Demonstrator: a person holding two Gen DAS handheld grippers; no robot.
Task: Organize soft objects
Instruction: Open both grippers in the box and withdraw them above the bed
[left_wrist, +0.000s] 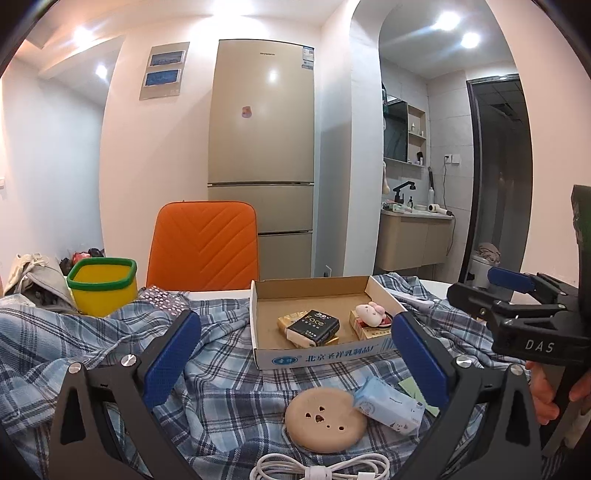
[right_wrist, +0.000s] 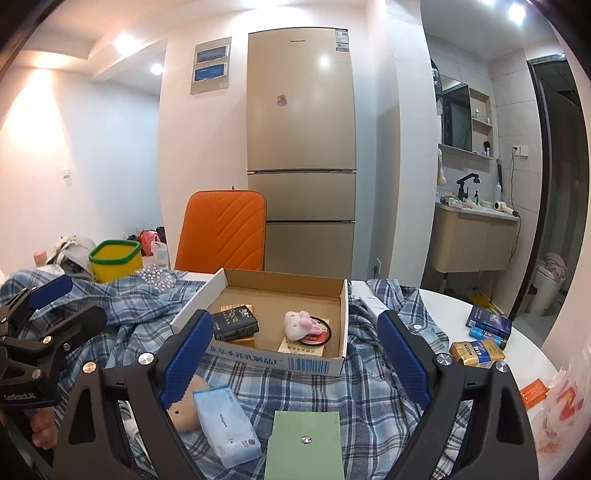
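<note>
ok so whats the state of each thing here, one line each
left gripper: open, holding nothing
right gripper: open, holding nothing
cardboard box: open-topped, partly filled
black tissue pack: in the box, atop a gold pack
pink plush: in the box
blue tissue pack: outside the box, leaning on the round pad
round pad: flat on the plaid cloth
white cable: coiled
yellow bin: upright
fridge: doors shut

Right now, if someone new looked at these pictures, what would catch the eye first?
Probably the open cardboard box in the middle of the blue plaid cloth, with a pink plush toy and a black packet inside. Behind it stand an orange chair and a tall gold fridge. A yellow bin sits far left.
</note>
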